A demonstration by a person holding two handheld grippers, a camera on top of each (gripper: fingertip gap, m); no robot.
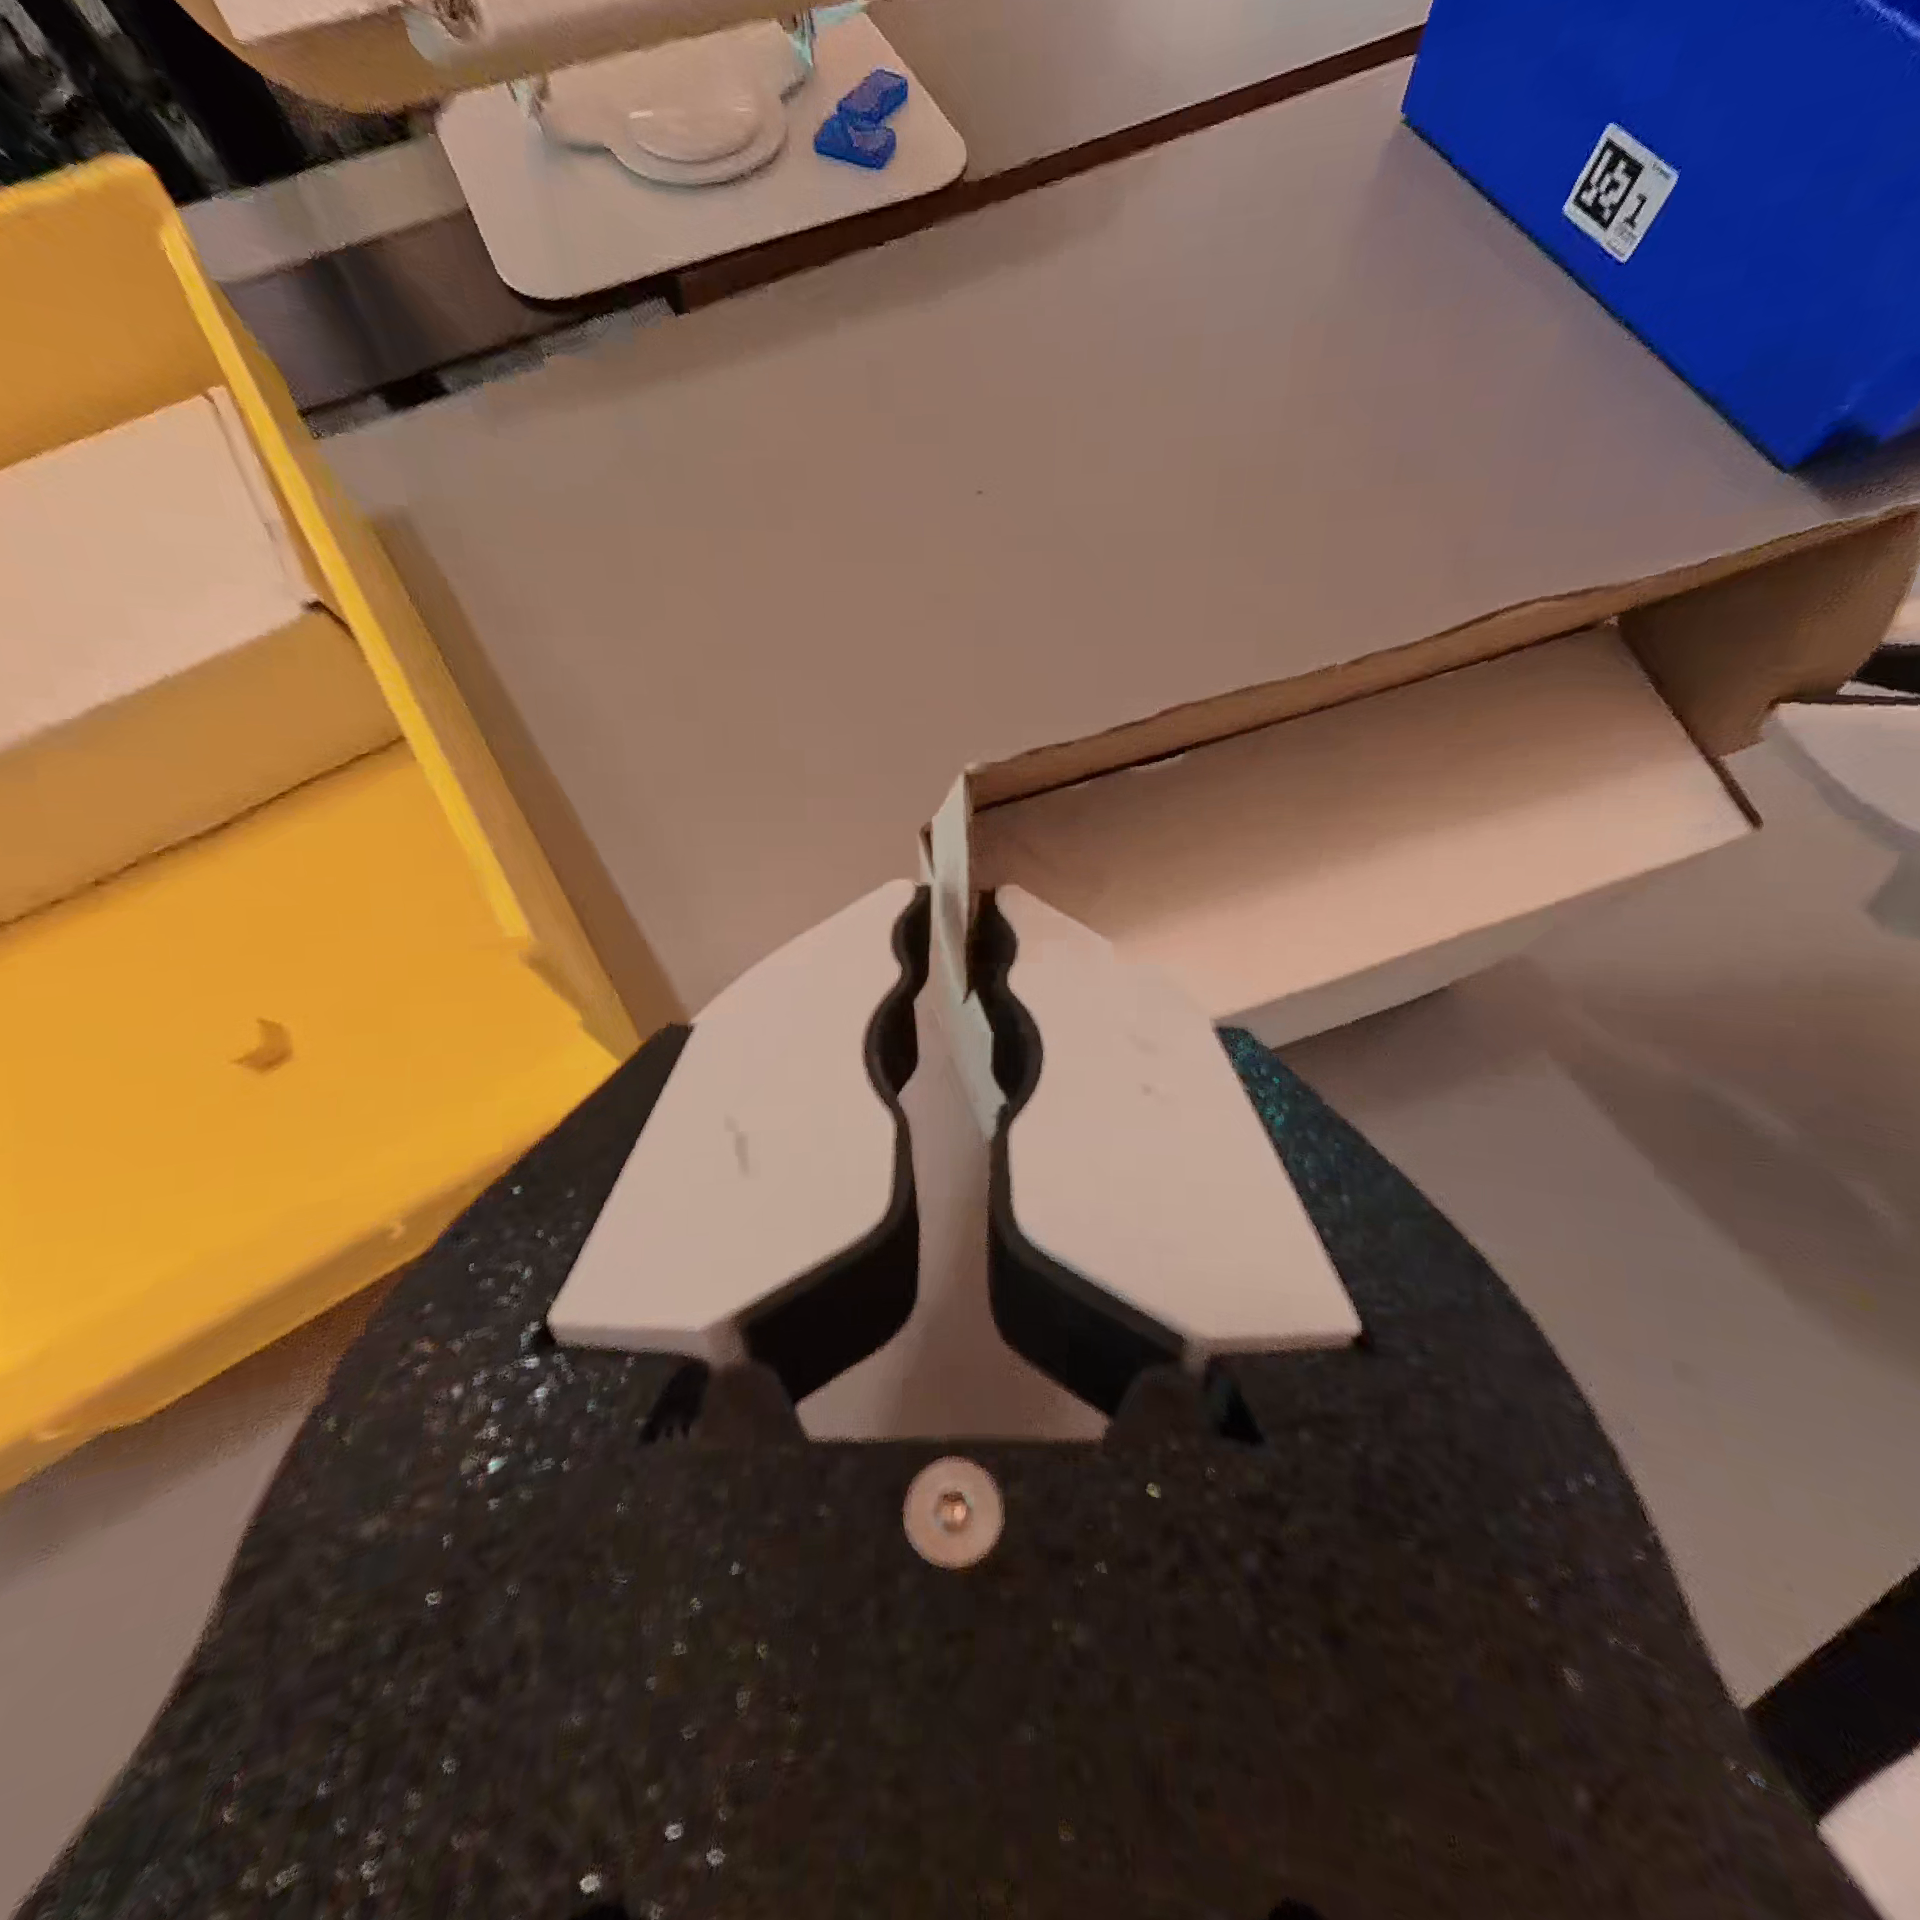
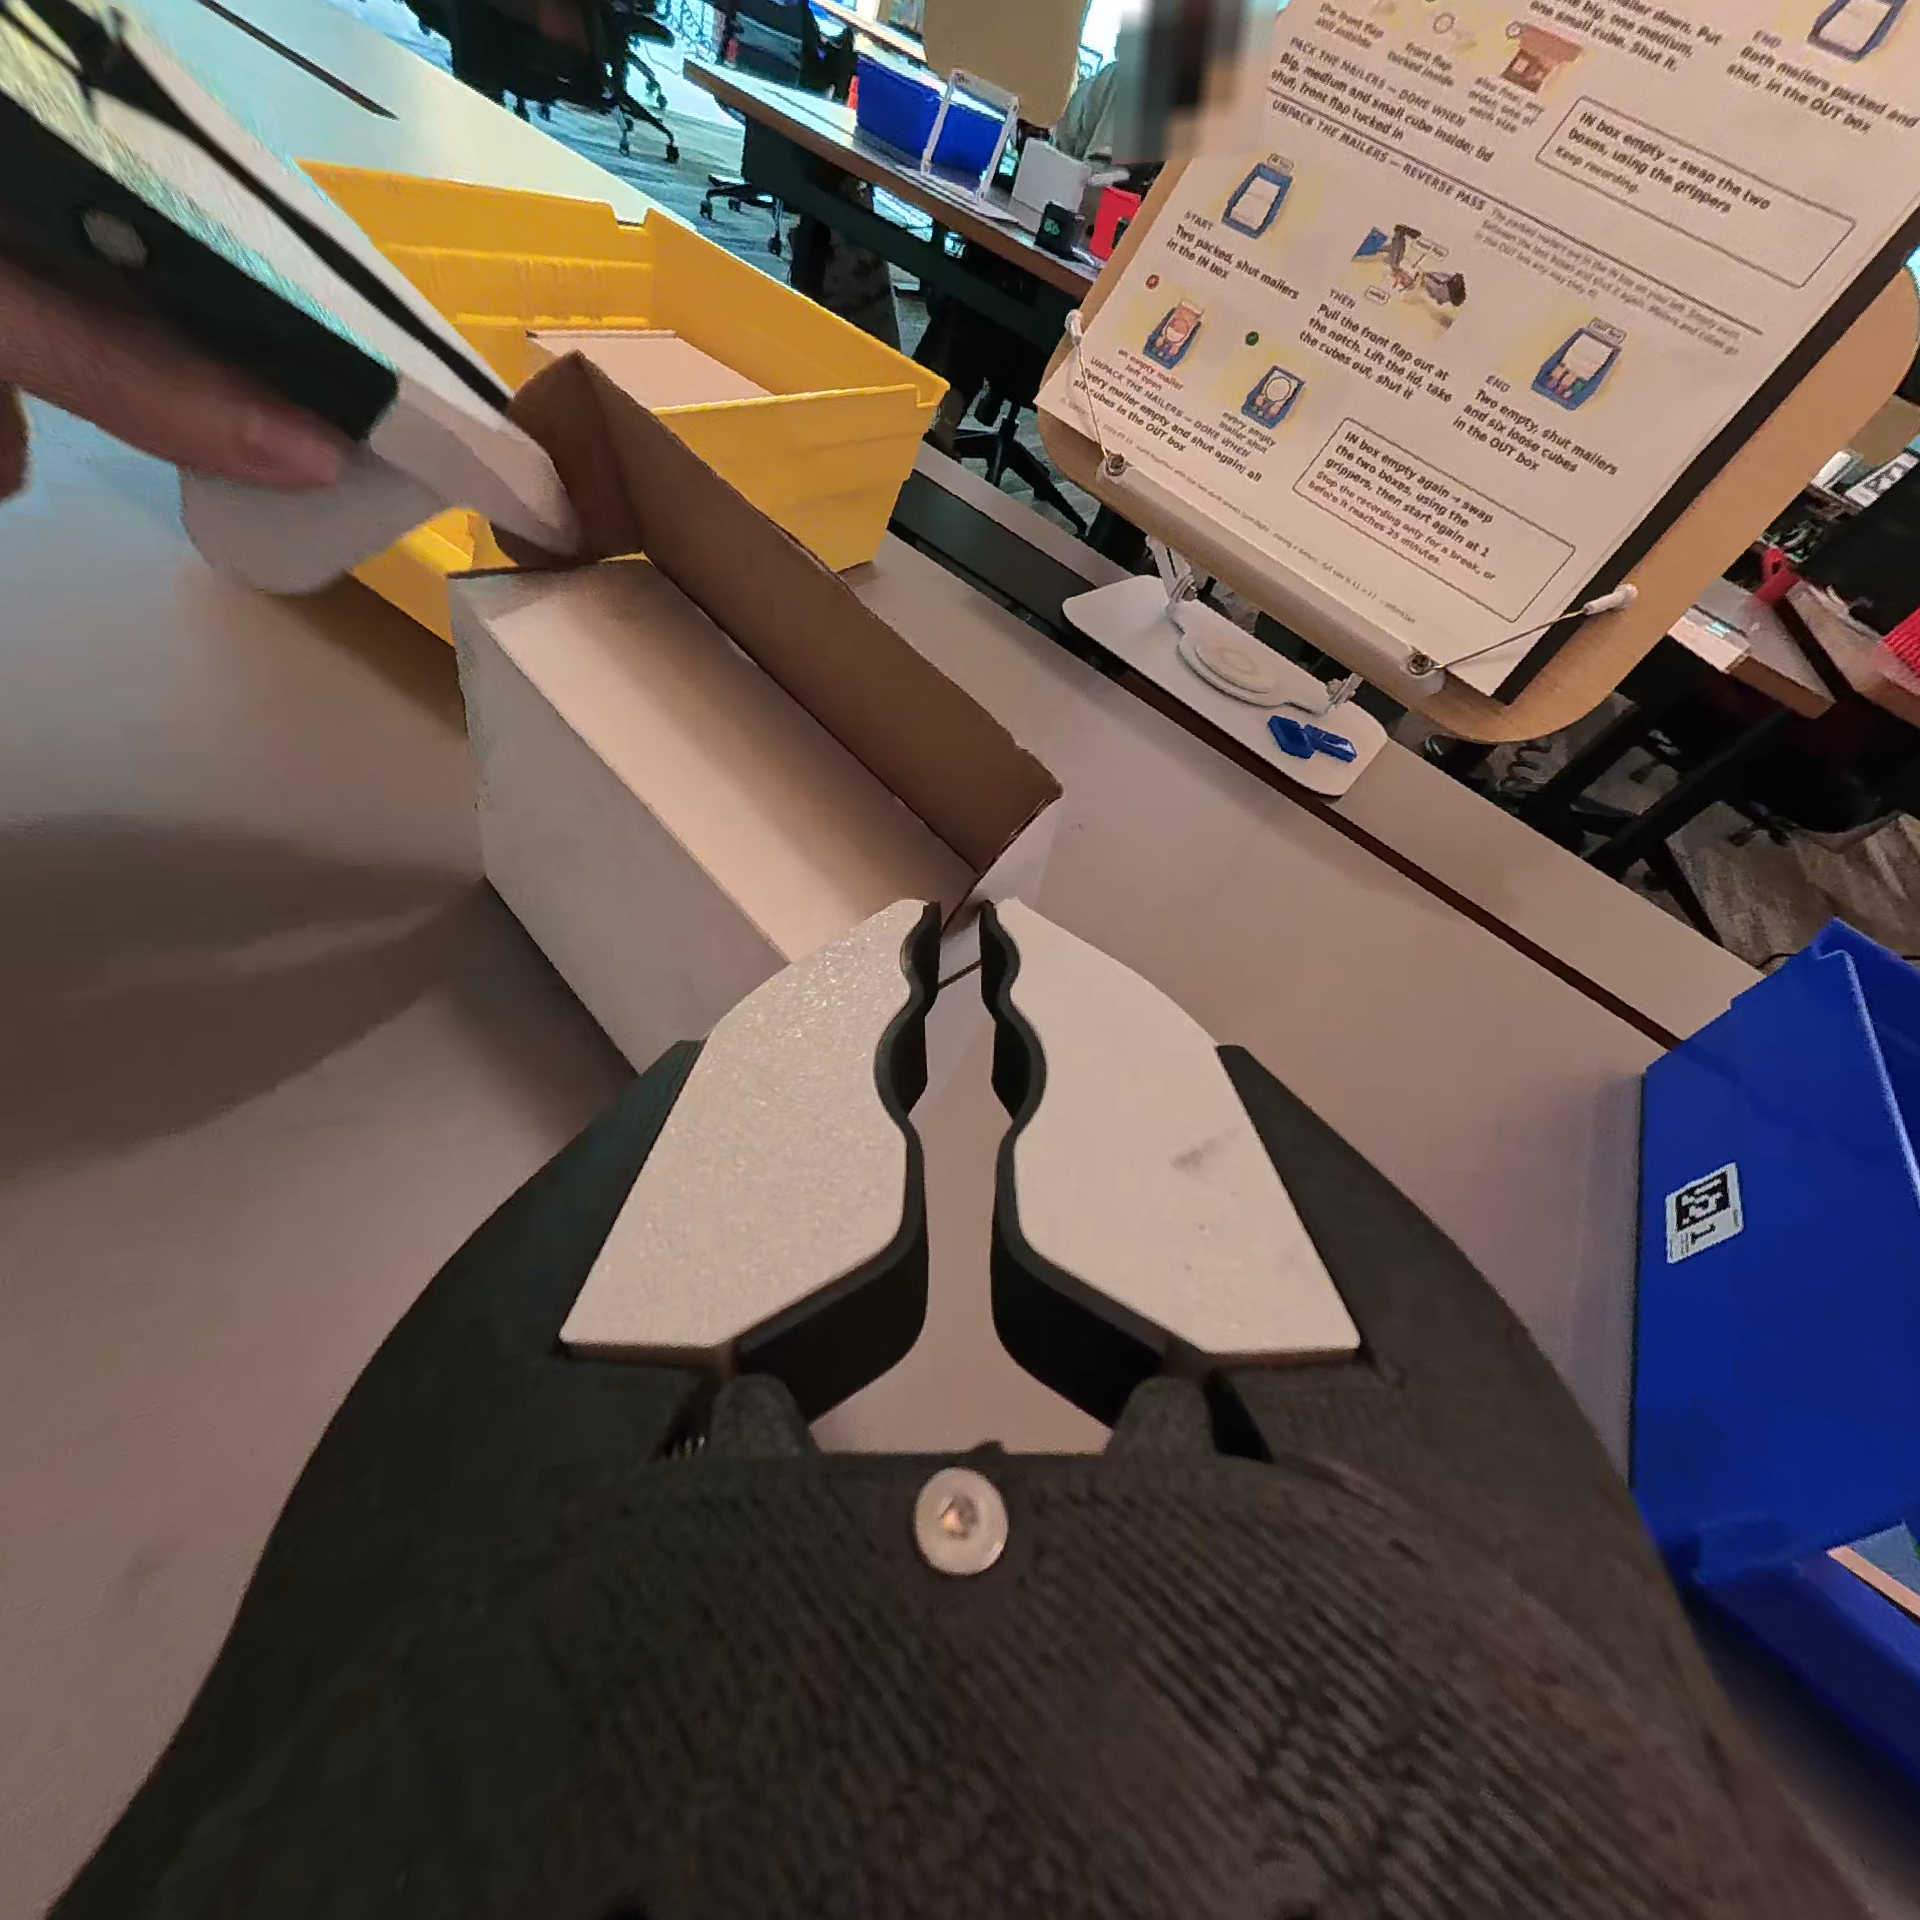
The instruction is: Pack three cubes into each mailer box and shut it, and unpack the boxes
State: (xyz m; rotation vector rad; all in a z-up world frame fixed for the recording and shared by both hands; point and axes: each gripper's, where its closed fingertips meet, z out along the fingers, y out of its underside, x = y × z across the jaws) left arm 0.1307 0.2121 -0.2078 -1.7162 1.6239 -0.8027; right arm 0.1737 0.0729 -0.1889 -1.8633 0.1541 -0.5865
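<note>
Pale grey tabletop [image 2: 1299, 935] with dark brown edge strip, lit warm. Tilted wooden board with printed sheet [image 2: 1507, 343] on white stand [image 2: 1236, 665] at far edge; small blue pieces [image 2: 1311, 742] on stand base. Beyond: open office, long desks [image 2: 935, 197], black swivel chairs [image 2: 613, 73], grey patterned carpet [image 2: 1787, 862], bright daylight at far end, blurred mosaic patch near top

Grey table [image 2: 1299, 935], mailer box [image 2: 644, 748], seemingly resting
</note>
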